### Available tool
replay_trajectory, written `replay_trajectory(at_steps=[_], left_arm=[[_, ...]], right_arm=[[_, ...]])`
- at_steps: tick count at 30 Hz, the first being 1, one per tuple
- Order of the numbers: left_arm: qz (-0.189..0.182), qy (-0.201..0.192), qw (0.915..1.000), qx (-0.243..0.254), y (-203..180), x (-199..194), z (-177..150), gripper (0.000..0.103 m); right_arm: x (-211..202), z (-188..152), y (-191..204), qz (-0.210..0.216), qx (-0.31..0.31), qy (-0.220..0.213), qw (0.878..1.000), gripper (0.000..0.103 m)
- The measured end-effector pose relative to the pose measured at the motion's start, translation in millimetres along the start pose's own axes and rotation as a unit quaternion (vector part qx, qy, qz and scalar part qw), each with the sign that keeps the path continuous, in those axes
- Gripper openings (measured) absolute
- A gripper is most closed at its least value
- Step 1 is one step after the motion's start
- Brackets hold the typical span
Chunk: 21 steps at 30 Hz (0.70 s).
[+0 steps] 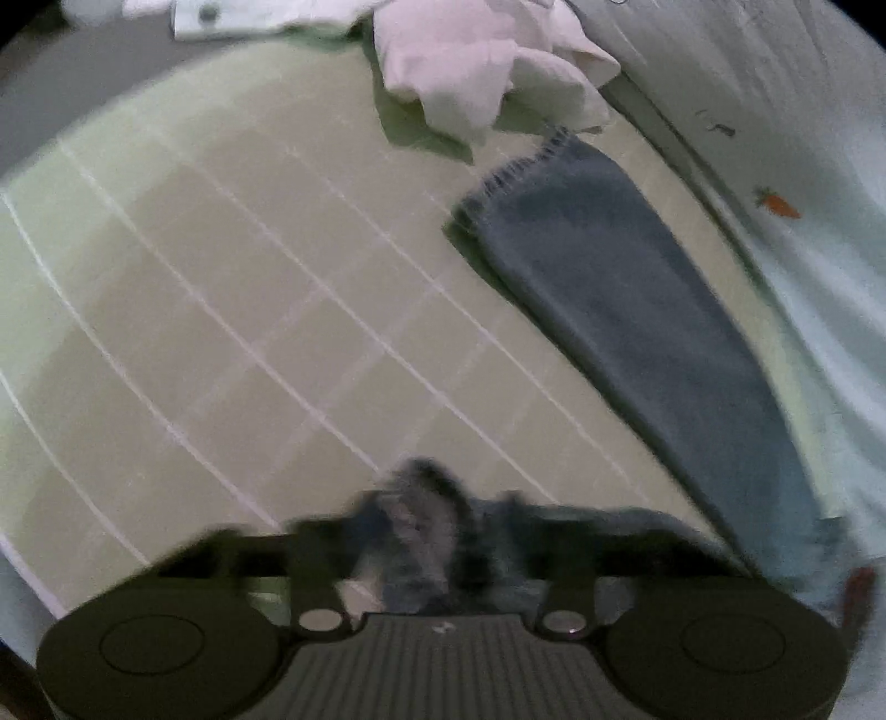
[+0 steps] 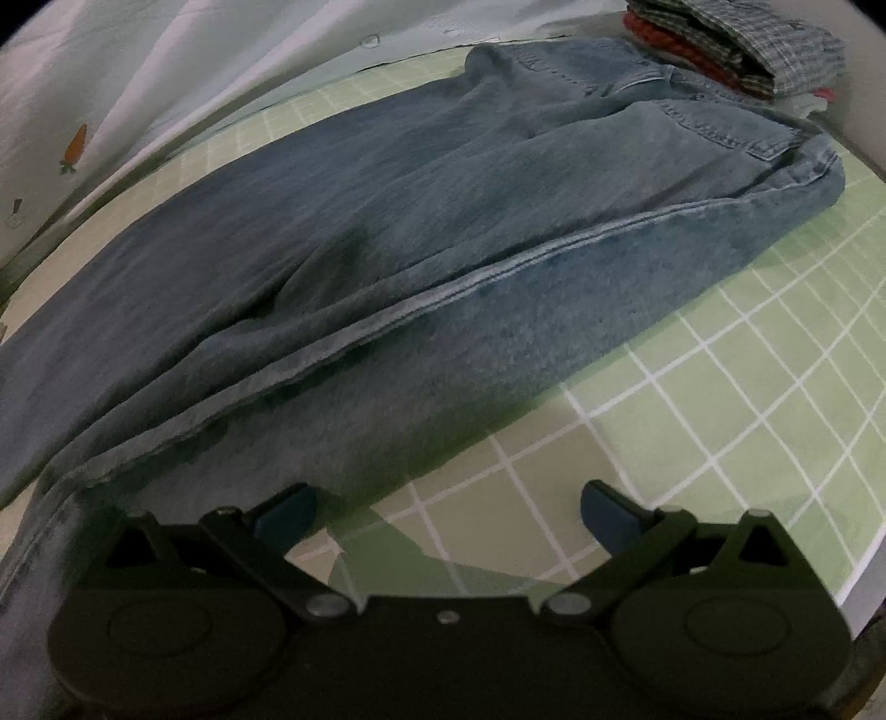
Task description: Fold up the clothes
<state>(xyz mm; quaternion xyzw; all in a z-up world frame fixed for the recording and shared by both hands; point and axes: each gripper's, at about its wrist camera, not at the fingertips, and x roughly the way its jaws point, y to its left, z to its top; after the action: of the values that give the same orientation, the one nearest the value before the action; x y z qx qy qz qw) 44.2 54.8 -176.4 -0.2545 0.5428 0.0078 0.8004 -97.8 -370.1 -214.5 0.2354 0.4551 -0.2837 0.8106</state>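
step: lift leg hem for fold | left hand-held gripper (image 1: 426, 531) clamped on jeans (image 2: 443, 249) hem | right hand-held gripper (image 2: 448, 512) wide, empty, beside jeans

Two close downward wrist views, jeans (image 2: 443, 232) shared

Motion blur smears the left gripper (image 1: 429, 531), so its fingertips and the bunched denim there cannot be made out. The jeans (image 2: 421, 260) run off the right wrist view's left edge, and the folded stack (image 2: 742, 50) is cropped at the top.
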Motion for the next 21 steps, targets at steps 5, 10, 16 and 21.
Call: replay_trajectory(at_steps=[5,10,16,21], left_arm=[[0.014,-0.056,0.9977,0.037,-5,-23,24,0.001],[-0.029,-0.124,0.9902,0.056,-14,-64,49,0.002],[0.096,-0.208,0.9635,0.137,-24,-67,50,0.000],[0.060,-0.139,0.9837,0.097,2,-59,46,0.014]], right_arm=[[2,2,2,-0.007,0.011,-0.005,1.000,0.103],[4,4,5,-0.013,0.016,-0.007,1.000,0.103],[5,5,5,-0.014,0.009,-0.008,1.000,0.103],[5,6,6,-0.015,0.007,-0.007,1.000,0.103]])
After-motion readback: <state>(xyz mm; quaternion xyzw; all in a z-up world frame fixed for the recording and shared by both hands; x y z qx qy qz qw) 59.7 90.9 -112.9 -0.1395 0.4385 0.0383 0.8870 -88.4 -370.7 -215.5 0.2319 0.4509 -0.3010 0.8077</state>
